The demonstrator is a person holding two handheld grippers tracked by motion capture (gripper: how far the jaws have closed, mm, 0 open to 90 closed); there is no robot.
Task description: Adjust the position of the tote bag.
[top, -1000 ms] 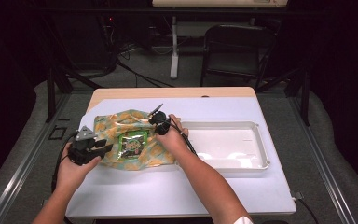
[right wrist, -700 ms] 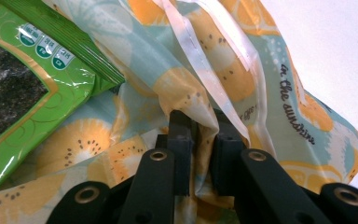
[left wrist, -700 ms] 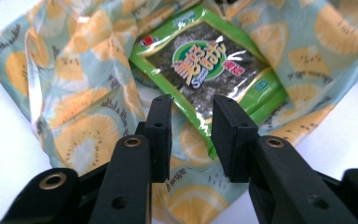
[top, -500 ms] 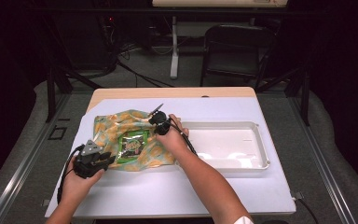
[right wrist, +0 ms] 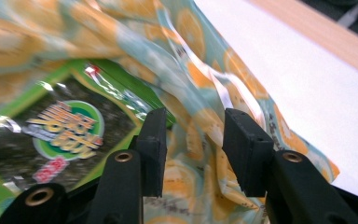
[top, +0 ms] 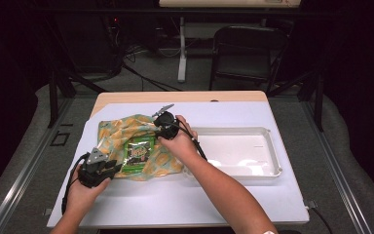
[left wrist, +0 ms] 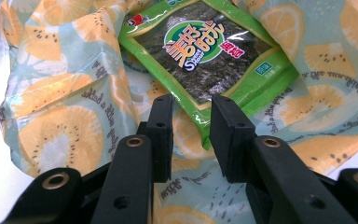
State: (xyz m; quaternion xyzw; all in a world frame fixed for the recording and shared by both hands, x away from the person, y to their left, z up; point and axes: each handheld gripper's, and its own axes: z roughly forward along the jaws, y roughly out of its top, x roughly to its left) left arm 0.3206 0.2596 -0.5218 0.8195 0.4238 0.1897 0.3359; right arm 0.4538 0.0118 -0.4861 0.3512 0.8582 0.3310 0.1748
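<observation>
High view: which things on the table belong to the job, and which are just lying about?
In the job:
- fruit-print bag
- green seaweed pack lying on it
- left claw, open at the pack's near corner
- right claw, open over the bag

Lying about:
- white tray, right of the bag
- chair behind the table

In the right gripper view the patterned cloth [right wrist: 200,84] and the green snack packet [right wrist: 60,135] are blurred, and the packet is cut off at 8 o'clock. In the left gripper view the packet's [left wrist: 205,51] near corner is hidden behind the jaws. The small print cannot be read.
</observation>
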